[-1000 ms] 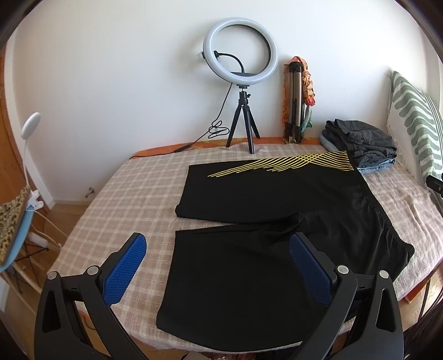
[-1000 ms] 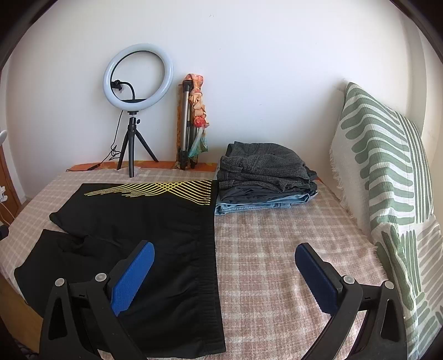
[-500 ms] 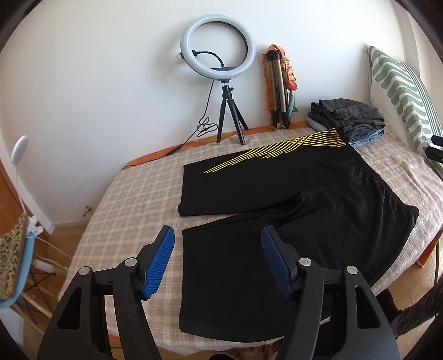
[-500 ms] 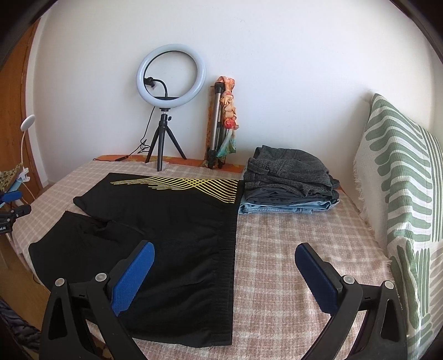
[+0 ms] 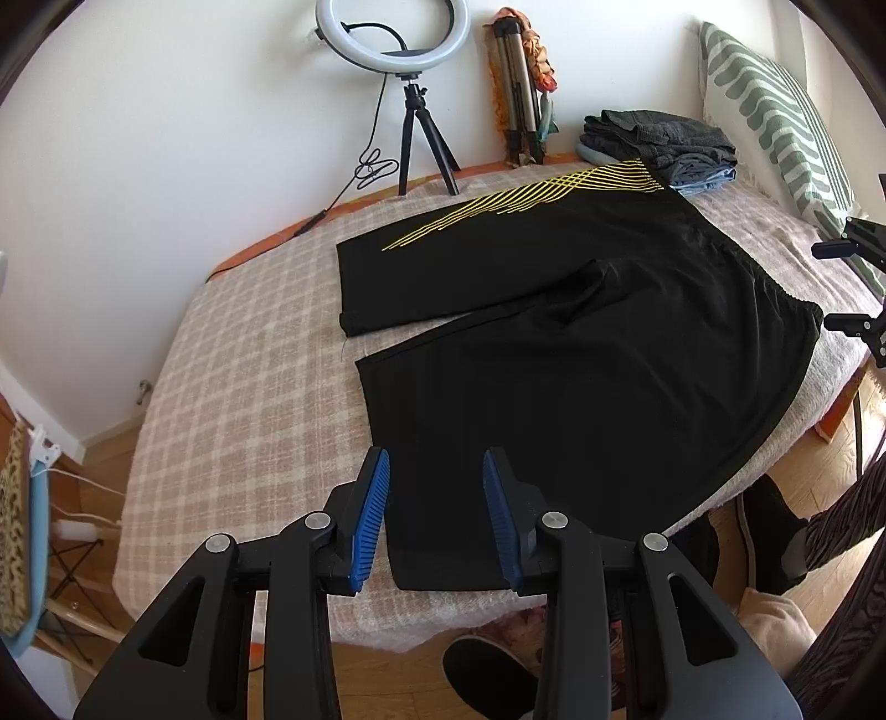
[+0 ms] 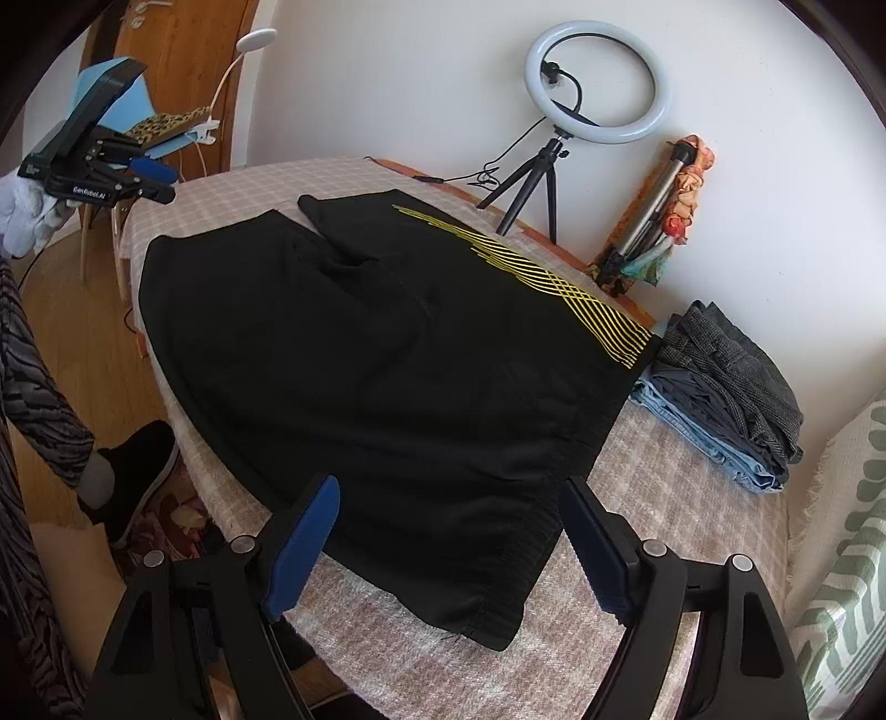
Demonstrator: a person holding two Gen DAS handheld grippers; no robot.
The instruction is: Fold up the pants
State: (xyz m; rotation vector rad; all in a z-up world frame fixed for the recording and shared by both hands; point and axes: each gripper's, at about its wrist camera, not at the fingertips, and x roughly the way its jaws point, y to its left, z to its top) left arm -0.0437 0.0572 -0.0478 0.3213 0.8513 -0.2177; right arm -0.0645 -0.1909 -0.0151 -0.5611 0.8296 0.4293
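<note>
Black shorts (image 5: 581, 354) with yellow stripes lie flat on the checked bed cover (image 5: 238, 360); they also show in the right wrist view (image 6: 387, 360). My left gripper (image 5: 436, 487) hovers over the near leg's hem corner, its blue pads partly closed but apart, holding nothing. My right gripper (image 6: 446, 526) is wide open above the near waistband corner, empty. The right gripper shows at the right edge of the left wrist view (image 5: 853, 288); the left gripper shows at upper left of the right wrist view (image 6: 105, 177).
A ring light on a tripod (image 5: 404, 50) and a folded tripod (image 5: 520, 83) stand by the wall. A stack of folded clothes (image 6: 725, 387) lies beside the waistband. A green patterned pillow (image 5: 775, 111) leans at the right. My feet (image 5: 487, 675) stand at the bed's near edge.
Both grippers have tilted down and moved closer to the shorts. The left gripper's jaws have narrowed markedly. The right gripper stays wide open, now over the waistband corner.
</note>
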